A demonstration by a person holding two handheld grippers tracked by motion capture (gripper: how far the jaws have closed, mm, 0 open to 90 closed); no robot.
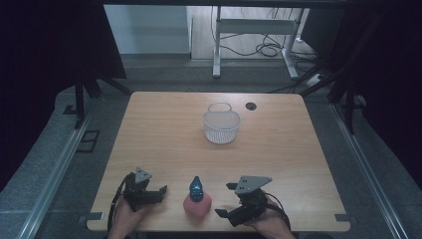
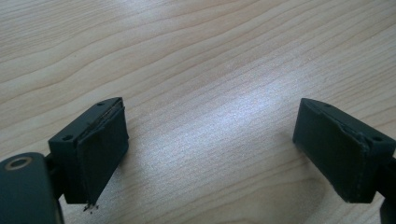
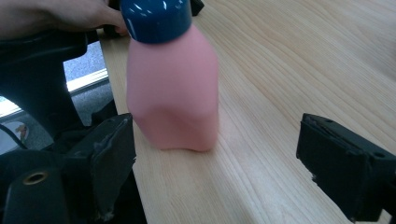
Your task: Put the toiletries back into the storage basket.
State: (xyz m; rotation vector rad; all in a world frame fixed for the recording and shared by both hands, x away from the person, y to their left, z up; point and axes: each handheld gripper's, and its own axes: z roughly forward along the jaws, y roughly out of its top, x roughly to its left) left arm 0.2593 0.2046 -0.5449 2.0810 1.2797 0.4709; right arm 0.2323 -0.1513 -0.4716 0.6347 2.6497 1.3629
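Pink bottle (image 1: 197,205) w/ blue cap (image 1: 196,188) stands upright at table's (image 1: 278,159) near edge, btwn my grippers. Right gripper (image 1: 224,199) wide open, empty, beside it. Left gripper (image 1: 160,191) open, empty too. White basket (image 1: 221,124) sits well beyond.

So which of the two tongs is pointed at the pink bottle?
The right tongs: open jaws face the bottle, which stands just beyond them in the right gripper view. The left tongs, also open, face bare table.

Left gripper (image 1: 158,190) and right gripper (image 1: 226,199) both gape wide, empty.
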